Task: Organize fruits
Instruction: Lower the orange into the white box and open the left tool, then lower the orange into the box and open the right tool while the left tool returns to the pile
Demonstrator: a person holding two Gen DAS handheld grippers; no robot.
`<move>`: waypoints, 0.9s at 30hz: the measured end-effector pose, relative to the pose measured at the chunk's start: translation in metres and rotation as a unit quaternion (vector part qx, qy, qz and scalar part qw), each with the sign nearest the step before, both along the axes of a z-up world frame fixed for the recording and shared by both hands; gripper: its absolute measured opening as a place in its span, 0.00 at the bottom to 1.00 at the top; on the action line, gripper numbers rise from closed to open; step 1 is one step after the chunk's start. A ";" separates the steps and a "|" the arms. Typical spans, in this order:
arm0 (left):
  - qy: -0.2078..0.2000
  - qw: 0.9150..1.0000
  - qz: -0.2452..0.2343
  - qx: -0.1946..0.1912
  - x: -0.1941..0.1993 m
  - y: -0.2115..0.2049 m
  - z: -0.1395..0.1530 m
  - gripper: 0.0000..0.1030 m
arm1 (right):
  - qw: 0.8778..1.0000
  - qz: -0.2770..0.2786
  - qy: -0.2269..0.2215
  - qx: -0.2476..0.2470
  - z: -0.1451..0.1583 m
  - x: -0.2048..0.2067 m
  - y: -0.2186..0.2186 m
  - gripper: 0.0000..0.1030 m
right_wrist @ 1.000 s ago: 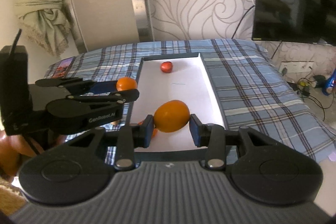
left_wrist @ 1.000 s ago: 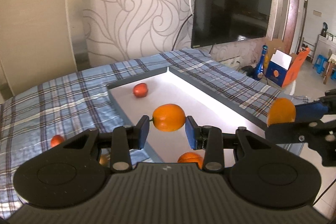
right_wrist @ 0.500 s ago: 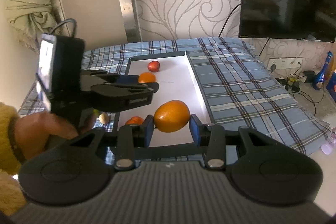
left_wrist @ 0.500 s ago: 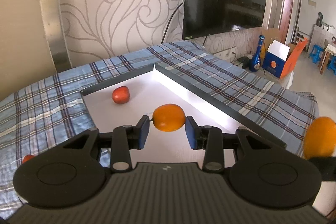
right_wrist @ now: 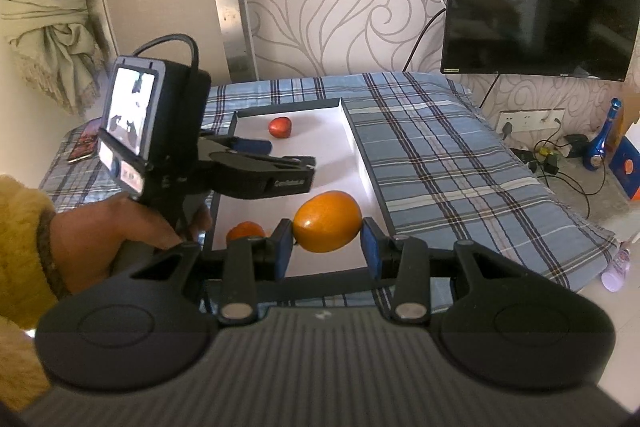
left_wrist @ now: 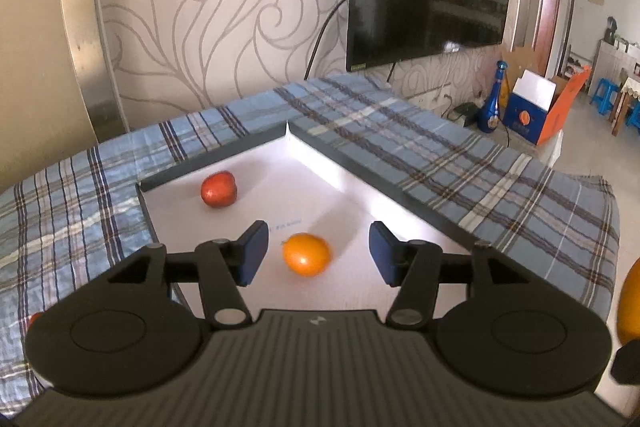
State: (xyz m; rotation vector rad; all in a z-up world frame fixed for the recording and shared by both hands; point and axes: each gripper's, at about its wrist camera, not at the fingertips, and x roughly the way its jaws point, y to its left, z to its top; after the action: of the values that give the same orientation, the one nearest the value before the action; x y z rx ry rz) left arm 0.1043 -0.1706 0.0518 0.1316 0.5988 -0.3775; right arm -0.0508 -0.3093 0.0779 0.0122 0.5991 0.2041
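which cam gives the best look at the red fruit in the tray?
Left wrist: the red fruit lies whole and unblocked near the tray's far corner. In the right wrist view it is smaller and farther off, just beyond the left gripper.

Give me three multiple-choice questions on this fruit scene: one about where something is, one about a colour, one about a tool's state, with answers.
1. Where is the red fruit?
A) near the far corner of the white tray
B) in the left tool
C) in the right tool

2. What colour is the fruit in the right tool?
A) green
B) orange
C) purple

3. How is the left tool?
A) shut on a red fruit
B) shut on an orange
C) open

Answers:
1 A, it lies on the tray floor by the far corner.
2 B, the tool clamps a large orange.
3 C, its jaws have just been opening, and a small orange lies loose on the tray between them.
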 end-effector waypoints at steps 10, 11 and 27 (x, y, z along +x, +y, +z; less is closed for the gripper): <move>-0.019 1.000 0.009 -0.015 -0.024 0.015 0.021 0.60 | 1.000 0.021 0.002 0.003 -0.002 0.004 0.005 0.39; -0.021 1.000 0.011 -0.015 -0.027 0.017 0.023 0.60 | 1.000 0.024 0.001 0.004 -0.002 0.005 0.006 0.39; -0.044 0.997 0.064 -0.013 -0.078 0.070 0.051 0.62 | 0.997 0.071 0.001 0.024 -0.003 0.025 0.015 0.39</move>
State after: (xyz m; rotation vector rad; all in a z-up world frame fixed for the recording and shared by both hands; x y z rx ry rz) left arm 0.0260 -0.1005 0.1023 0.0840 0.5125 -0.2542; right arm -0.0256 -0.2943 0.0749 0.0163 0.5979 0.3556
